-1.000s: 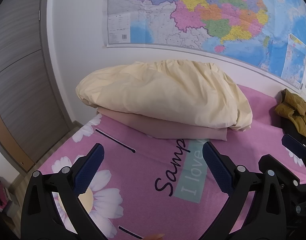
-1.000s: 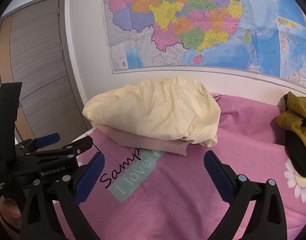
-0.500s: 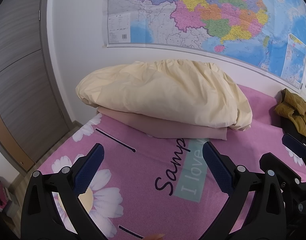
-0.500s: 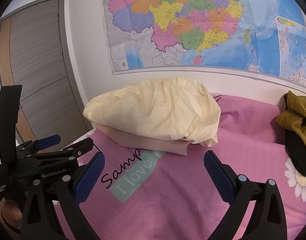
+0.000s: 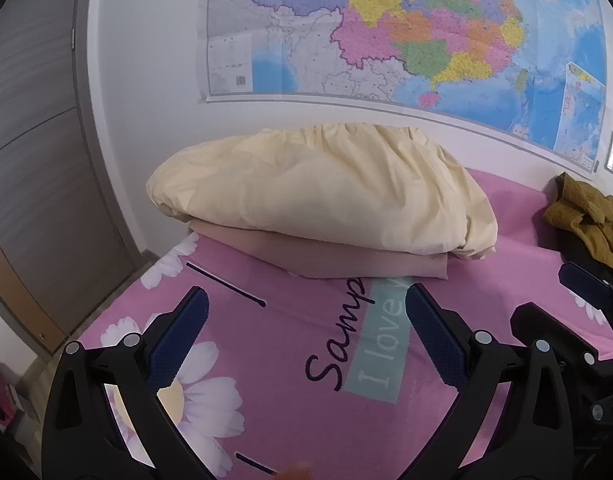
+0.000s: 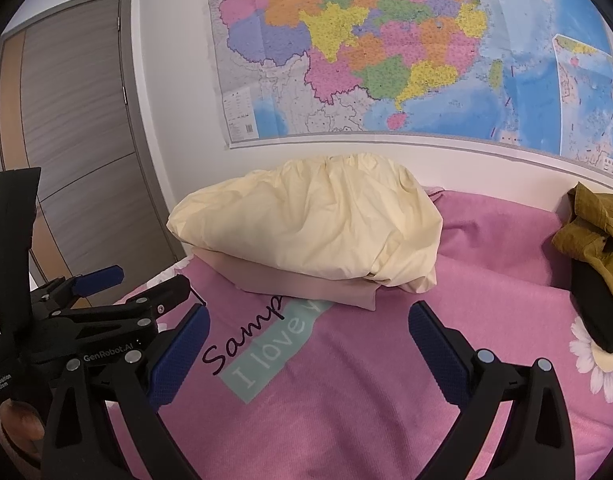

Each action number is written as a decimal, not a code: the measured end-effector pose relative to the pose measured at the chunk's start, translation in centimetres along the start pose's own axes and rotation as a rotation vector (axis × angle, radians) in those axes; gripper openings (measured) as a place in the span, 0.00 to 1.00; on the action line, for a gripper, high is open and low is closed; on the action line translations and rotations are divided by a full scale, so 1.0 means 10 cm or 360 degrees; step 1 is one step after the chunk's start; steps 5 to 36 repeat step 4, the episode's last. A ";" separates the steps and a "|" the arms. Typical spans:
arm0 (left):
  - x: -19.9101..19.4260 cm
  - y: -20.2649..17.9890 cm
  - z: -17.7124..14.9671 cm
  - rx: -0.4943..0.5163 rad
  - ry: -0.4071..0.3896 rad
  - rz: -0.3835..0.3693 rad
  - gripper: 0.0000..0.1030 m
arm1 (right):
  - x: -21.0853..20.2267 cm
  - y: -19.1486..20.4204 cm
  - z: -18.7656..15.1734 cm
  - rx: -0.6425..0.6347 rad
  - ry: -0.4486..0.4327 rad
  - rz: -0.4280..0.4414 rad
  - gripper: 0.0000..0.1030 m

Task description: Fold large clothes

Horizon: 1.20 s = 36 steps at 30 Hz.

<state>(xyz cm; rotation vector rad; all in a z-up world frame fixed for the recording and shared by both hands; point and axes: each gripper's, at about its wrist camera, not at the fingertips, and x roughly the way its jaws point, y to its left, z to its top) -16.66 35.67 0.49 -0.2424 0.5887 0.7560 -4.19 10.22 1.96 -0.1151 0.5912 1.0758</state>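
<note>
- Two grippers, both empty: left gripper [image 5: 306, 344] and right gripper [image 6: 308, 350] held low over the pink bedspread [image 6: 346, 400], fingers [image 5: 178, 336] spread wide, nothing between them.
- Next to no change from a second ago: same framing in both views, same spread of the fingers, clothes untouched; only a slight shift of the left gripper in the right view. Probably a pause before the first reach, so folding not yet begun.
- Side by side, close together, each visible at the edge of the other's view; both aimed level toward the wall, above the printed lettering.
- Further back, beyond the lettering: cream bundle [image 5: 318, 188] resting on a folded tan cloth [image 5: 326, 256], neither touched by a gripper.
- Far right, near the wall: crumpled mustard garment [image 6: 594, 228] lying partly over something dark, well apart from both grippers. Likely the large piece to fold, though hard to be sure.
- Behind everything: map [image 6: 386, 52] on the wall, door [image 6: 74, 120] at left.
</note>
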 end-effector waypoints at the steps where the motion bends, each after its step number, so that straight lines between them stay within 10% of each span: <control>1: 0.00 0.01 0.00 -0.0003 0.0004 -0.0001 0.95 | 0.00 0.00 0.00 0.0000 -0.0007 -0.0002 0.94; 36: 0.01 0.04 -0.01 -0.0038 0.0018 0.0017 0.95 | 0.00 -0.01 -0.01 0.0002 0.0005 -0.0011 0.94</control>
